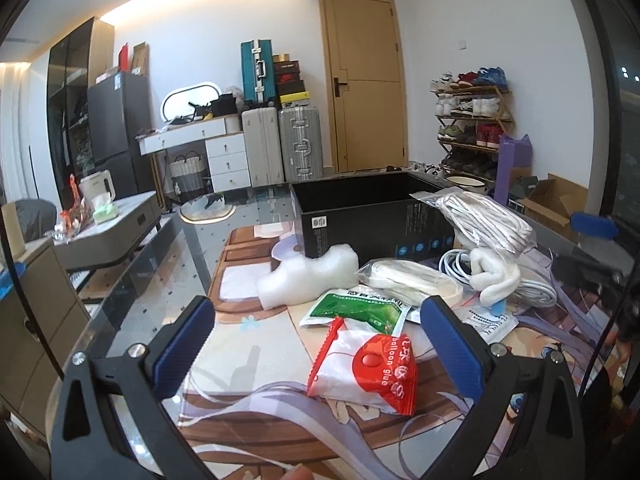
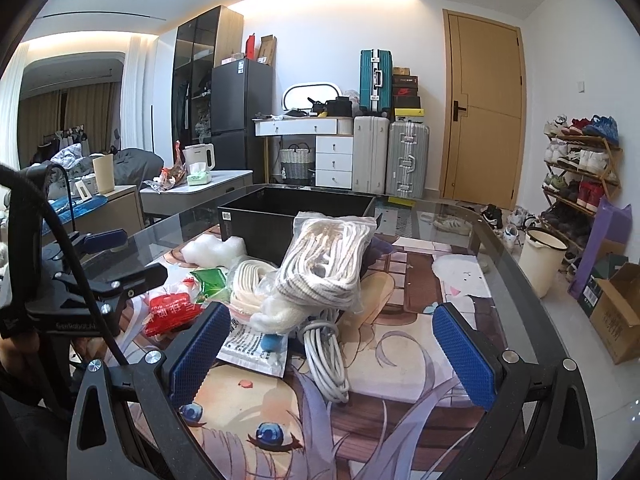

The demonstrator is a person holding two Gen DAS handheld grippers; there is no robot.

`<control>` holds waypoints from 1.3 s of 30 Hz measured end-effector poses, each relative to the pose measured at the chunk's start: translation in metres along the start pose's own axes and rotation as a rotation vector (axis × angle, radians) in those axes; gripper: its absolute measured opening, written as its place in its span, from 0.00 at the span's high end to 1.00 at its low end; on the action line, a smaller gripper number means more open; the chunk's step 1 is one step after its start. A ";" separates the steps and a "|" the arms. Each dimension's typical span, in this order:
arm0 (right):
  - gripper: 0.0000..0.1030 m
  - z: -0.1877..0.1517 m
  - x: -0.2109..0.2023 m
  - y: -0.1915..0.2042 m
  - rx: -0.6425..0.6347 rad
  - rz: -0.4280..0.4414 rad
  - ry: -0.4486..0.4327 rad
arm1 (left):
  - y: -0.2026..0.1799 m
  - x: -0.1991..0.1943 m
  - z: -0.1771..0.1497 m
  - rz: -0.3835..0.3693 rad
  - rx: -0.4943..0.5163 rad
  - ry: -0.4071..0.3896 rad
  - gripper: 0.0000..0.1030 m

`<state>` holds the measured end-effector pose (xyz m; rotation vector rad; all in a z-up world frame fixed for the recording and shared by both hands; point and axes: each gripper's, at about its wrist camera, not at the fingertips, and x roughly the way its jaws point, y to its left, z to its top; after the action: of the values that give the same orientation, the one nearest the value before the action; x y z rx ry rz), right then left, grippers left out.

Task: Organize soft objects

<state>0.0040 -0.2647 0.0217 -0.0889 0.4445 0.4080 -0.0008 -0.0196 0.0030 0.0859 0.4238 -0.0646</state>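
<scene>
My left tongs (image 1: 318, 330) stand wide open above the glass-topped desk (image 1: 160, 264) with its cartoon-print mat, gripping nothing; the red-and-white plastic packet of balloon glue (image 1: 362, 368) lies on the mat between the blue pads, touching neither that I can see. Just beyond it sits a green sachet (image 1: 354, 308), then a white lump of bubble wrap (image 1: 308, 276) beside the open black cardboard box (image 1: 372, 216). My right tongs (image 2: 330, 344) are equally wide open and empty, hovering over a coil of white cable (image 2: 326, 356) and a flat printed white sachet (image 2: 252, 350). A clear bag of white cords (image 2: 328, 256) leans tilted against the box front, resting on a white fluffy bundle (image 2: 276, 316)
</scene>
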 end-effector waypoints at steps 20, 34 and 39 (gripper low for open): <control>0.00 0.050 0.049 -0.013 0.072 0.044 0.126 | -0.009 0.014 0.003 -0.107 0.080 0.135 0.00; 0.32 0.049 0.084 -0.008 0.088 0.080 0.192 | -0.010 0.027 -0.006 -0.175 0.077 0.236 0.00; 0.46 0.048 0.084 -0.008 0.090 0.087 0.196 | -0.009 0.031 -0.008 -0.183 0.064 0.277 0.00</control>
<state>0.0954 -0.2335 0.0289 -0.0219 0.6610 0.4663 0.0235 -0.0291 -0.0181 0.1198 0.7061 -0.2482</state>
